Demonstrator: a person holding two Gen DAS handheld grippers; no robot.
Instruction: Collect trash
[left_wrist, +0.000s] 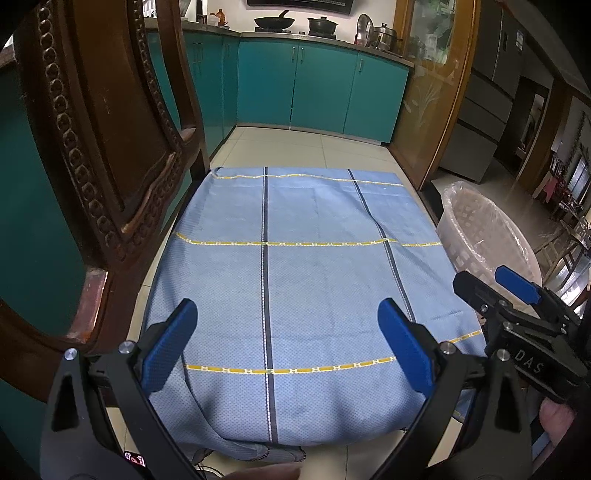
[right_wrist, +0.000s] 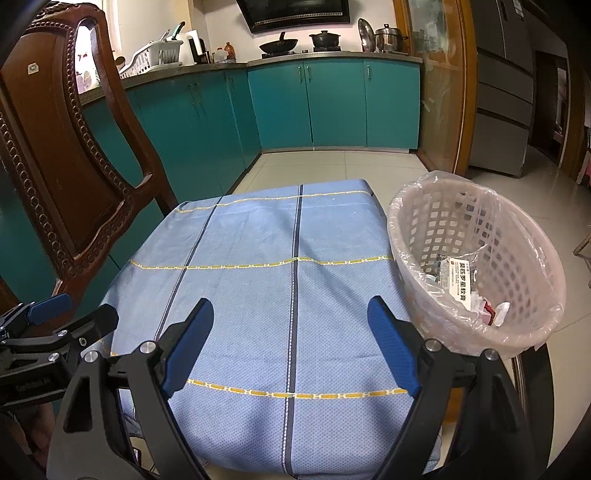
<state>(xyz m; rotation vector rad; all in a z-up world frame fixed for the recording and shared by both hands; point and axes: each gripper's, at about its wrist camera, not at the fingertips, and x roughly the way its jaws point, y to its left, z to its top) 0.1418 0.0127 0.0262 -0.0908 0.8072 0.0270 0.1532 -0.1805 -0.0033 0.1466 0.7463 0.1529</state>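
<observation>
A white lattice waste basket (right_wrist: 517, 236) lined with a clear bag stands on the floor right of the table; it also shows in the left wrist view (left_wrist: 476, 229). Inside it lie a white medicine box (right_wrist: 460, 280) and crumpled wrappers (right_wrist: 495, 310). The table carries a blue cloth with yellow and dark stripes (right_wrist: 258, 295), with no loose item on it (left_wrist: 295, 277). My left gripper (left_wrist: 286, 314) is open and empty over the cloth's near part. My right gripper (right_wrist: 290, 314) is open and empty, left of the basket; it appears in the left wrist view (left_wrist: 491, 280).
A carved dark wooden chair (left_wrist: 103, 155) stands close at the table's left side (right_wrist: 62, 158). Teal kitchen cabinets (right_wrist: 332, 103) line the back with pots on the counter. A wooden door frame (left_wrist: 439, 122) and grey fridge (right_wrist: 506, 92) stand at the right. Tiled floor lies beyond.
</observation>
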